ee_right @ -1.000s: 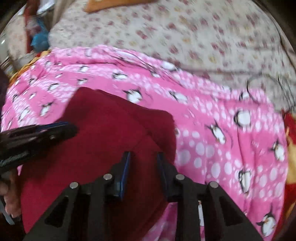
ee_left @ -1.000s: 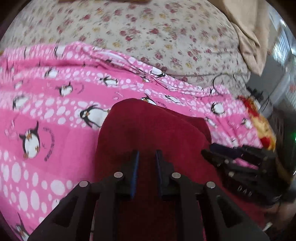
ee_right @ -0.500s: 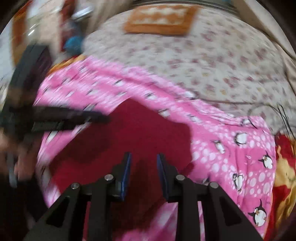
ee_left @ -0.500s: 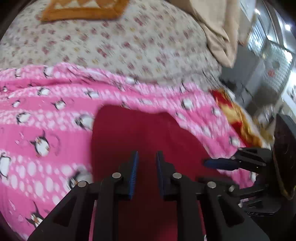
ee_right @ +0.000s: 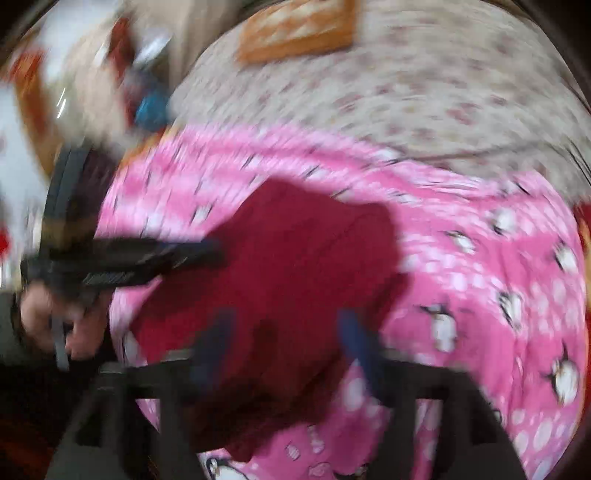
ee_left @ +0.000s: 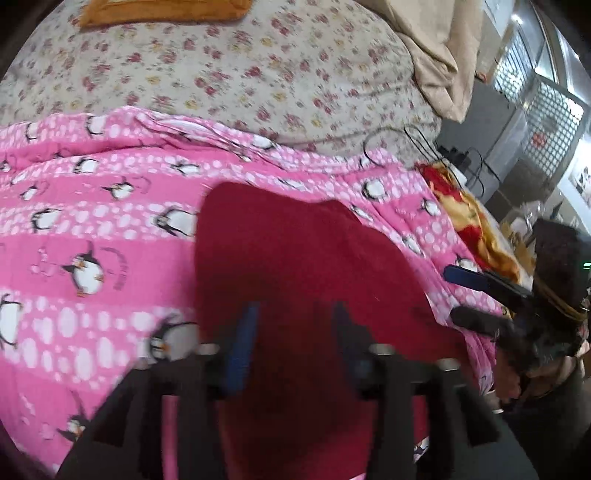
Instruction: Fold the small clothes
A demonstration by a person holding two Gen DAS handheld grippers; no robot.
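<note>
A folded dark red cloth garment [ee_left: 295, 280] lies flat on a pink blanket printed with penguins and white dots [ee_left: 92, 236], which covers the near part of a bed with a cream sheet patterned in small red flowers [ee_left: 240, 62]. In the left wrist view the garment's long axis runs from the camera away toward the flowered sheet, its far edge square at the left corner and rounded toward the right.

The left gripper [ee_left: 291, 317] hangs over the near half of the garment, its jaws opening, partly apart, with only the cloth below and nothing pinched between the blue pads. The right gripper [ee_right: 288, 332] is over the garment's near right part, its jaws opening and now spread wide, released; motion blur hides whether the tips touch the fabric. In the left wrist view it shows at the right edge [ee_left: 476, 295], beside the garment.

A second ago both pairs of jaws stood narrow on the red cloth; since then both have let go and both cameras have drawn back, showing more of the bed and an orange quilted mat [ee_right: 299, 29] at its far end
</note>
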